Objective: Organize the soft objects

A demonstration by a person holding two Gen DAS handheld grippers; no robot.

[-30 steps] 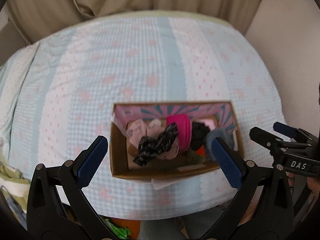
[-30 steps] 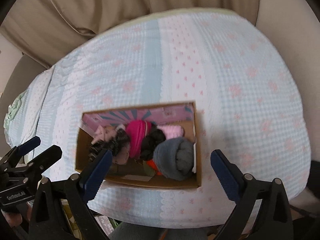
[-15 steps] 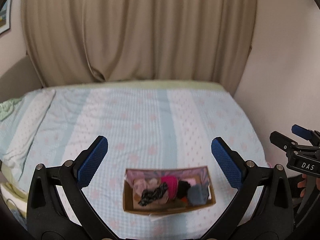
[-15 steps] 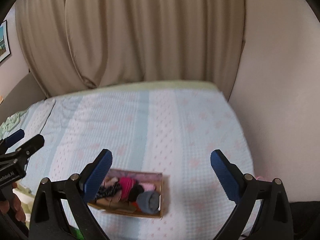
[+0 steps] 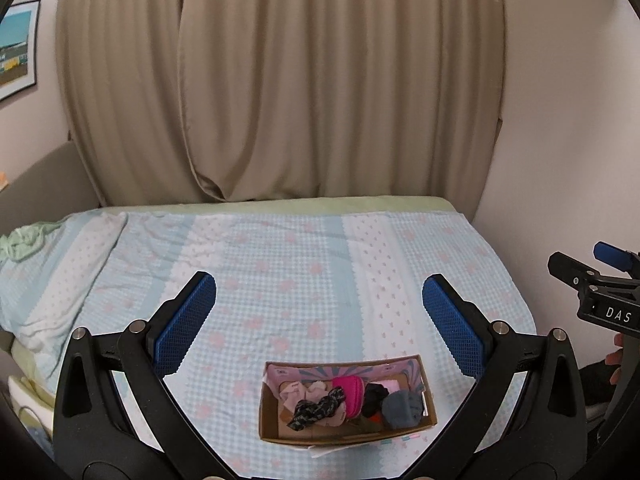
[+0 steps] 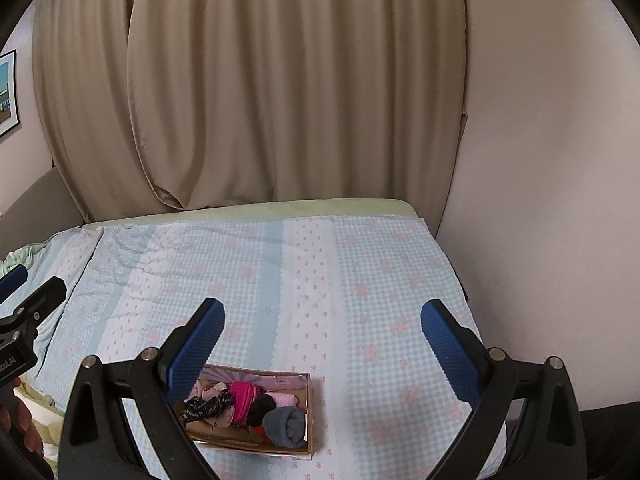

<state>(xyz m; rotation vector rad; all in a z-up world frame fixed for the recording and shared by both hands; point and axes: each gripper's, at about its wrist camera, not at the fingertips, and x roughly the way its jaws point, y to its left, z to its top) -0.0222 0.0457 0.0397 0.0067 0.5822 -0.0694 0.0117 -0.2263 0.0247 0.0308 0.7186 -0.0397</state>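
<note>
Bed [image 5: 300,264] with light blue checked cover [image 6: 360,280], pink floral print, pushed into the corner against a plain off-white wall [image 6: 540,160]. Beige floor-length curtains [image 5: 280,80] behind it, fully drawn. Framed picture [image 5: 16,48] on left wall; lighting soft, even.

One cardboard box [image 5: 346,430] sits below and between the left claw's pads, on one bed [image 5: 304,264]. Inside it, the soft things that can be told apart — one grey rolled sock [image 5: 401,408], one bright pink roll [image 5: 353,394], one black-and-white patterned piece [image 5: 318,407], one black piece [image 5: 375,394], one pale pink piece [image 6: 285,399] and one beige bundle [image 5: 308,391]; an orange scrap shows beneath, too small to name. Beyond the claws — two curtain panels [image 5: 280,80] and one framed picture [image 5: 16,48].
</note>
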